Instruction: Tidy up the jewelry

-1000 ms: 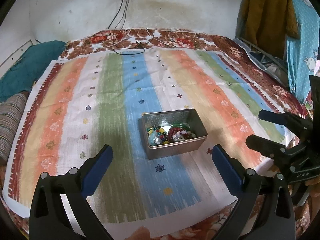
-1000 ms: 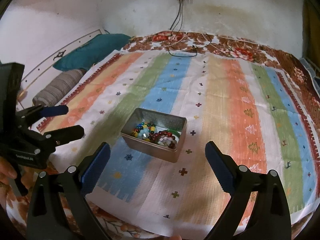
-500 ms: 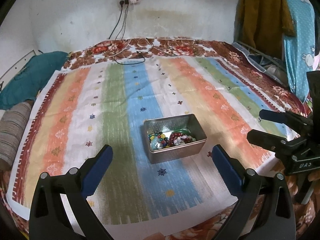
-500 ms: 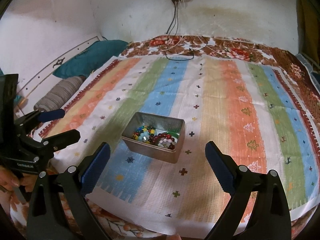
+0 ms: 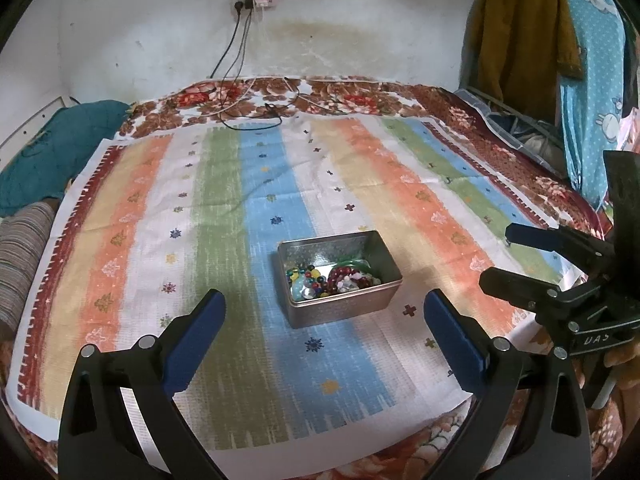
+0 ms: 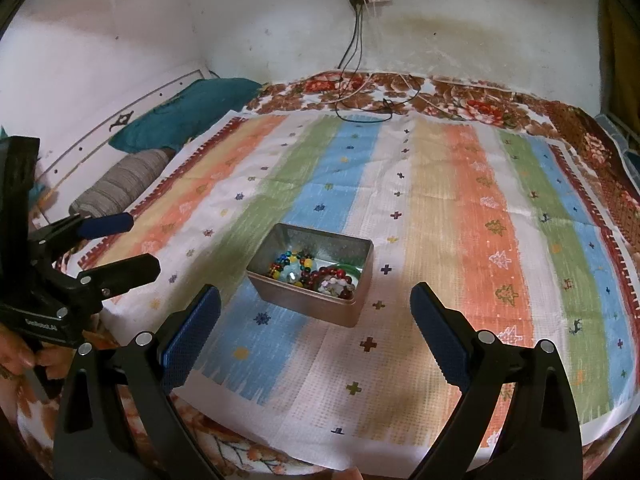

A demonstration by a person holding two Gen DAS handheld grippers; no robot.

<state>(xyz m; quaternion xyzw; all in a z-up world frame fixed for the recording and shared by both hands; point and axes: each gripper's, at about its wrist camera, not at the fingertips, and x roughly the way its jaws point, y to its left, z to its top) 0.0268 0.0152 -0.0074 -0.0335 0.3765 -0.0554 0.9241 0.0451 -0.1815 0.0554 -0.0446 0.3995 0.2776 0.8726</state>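
Observation:
An open metal tin (image 5: 382,256) (image 6: 360,280) sits on a striped cloth on a bed. It holds bead jewelry (image 5: 332,278) (image 6: 312,274): multicoloured beads, a dark red bead bracelet and a green bangle. My left gripper (image 5: 325,314) is open and empty, held short of the tin on its near side; it also shows in the right wrist view (image 6: 132,244). My right gripper (image 6: 315,312) is open and empty, also short of the tin; it shows at the right of the left wrist view (image 5: 496,260).
The striped cloth (image 5: 224,216) covers a floral bedspread (image 5: 320,96). Teal and striped pillows (image 6: 192,112) lie at the left. Charger cables (image 5: 248,116) trail from a wall socket. Clothes (image 5: 528,36) hang at the right.
Both grippers have pulled back and risen from the tin, which now looks smaller and farther. Both stay open and empty.

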